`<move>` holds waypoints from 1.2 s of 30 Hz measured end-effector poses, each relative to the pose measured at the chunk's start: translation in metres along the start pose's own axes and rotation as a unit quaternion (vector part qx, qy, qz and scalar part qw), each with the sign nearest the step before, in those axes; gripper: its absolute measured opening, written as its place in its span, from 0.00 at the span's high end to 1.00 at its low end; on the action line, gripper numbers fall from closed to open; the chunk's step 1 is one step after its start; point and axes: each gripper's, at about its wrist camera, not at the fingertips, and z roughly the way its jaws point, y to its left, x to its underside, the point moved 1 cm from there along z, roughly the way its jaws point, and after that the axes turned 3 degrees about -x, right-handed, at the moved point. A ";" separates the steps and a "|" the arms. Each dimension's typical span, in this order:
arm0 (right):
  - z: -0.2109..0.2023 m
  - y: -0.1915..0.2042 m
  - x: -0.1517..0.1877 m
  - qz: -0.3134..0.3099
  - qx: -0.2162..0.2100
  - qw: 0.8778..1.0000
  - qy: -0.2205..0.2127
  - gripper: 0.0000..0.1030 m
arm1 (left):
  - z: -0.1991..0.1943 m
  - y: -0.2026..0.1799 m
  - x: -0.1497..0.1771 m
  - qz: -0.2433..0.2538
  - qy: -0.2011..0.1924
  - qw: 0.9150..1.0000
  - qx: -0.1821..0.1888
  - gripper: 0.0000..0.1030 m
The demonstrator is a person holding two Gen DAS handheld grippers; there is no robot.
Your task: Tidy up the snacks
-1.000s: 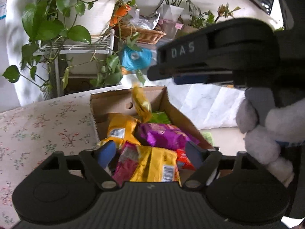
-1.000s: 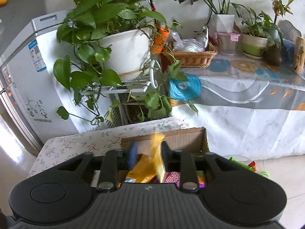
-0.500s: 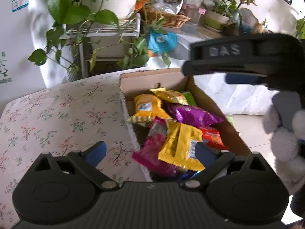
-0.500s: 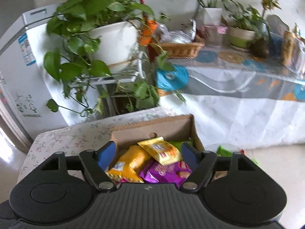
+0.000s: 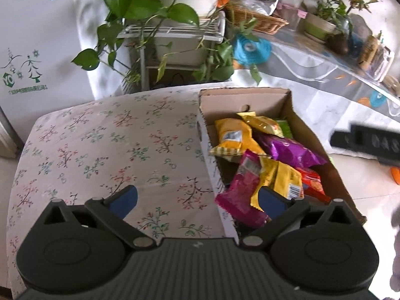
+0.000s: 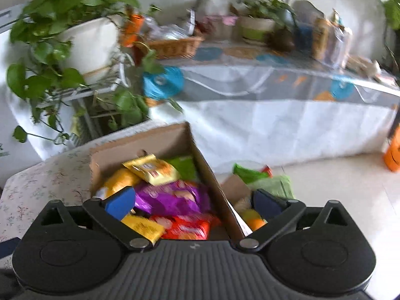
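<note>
A cardboard box (image 5: pixel 250 97) sits at the right edge of a floral-cloth table (image 5: pixel 112 145). It holds several snack packs: an orange-yellow one (image 5: pixel 232 137), a small yellow one (image 5: pixel 262 123), a purple one (image 5: pixel 290 150), a magenta one (image 5: pixel 242 190) and a red one (image 5: pixel 312 182). My left gripper (image 5: pixel 197 200) hovers astride the box's left wall, its jaws opening and gripping nothing. My right gripper (image 6: pixel 192 203) is astride the box's (image 6: pixel 140 145) right wall above the purple pack (image 6: pixel 172 195), its jaws also opening with nothing held.
Green snack packs (image 6: pixel 262 177) lie on the floor right of the box. Potted plants on a white rack (image 5: pixel 172 27) stand behind the table. A long white-draped table (image 6: pixel 275 115) with a wicker basket (image 6: pixel 172 46) runs along the back. A black casing marked DAS (image 5: pixel 370 143) juts in at right.
The right gripper let go of the small yellow pack, which now lies in the box. Both grippers' jaws spread wide. The left view swung left over the table, the right view swung right.
</note>
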 end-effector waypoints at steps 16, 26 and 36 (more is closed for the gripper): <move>0.001 0.006 0.024 -0.024 0.029 0.998 0.049 0.00 | 0.003 -0.013 -0.017 0.016 0.006 0.999 -0.048 0.01; 0.001 0.008 0.022 -0.029 0.029 0.998 0.049 0.00 | 0.005 -0.019 -0.019 0.027 0.002 0.997 -0.072 0.01; 0.000 0.009 0.020 -0.021 0.021 0.999 0.043 0.00 | 0.005 -0.029 -0.023 0.072 -0.006 0.992 -0.101 0.01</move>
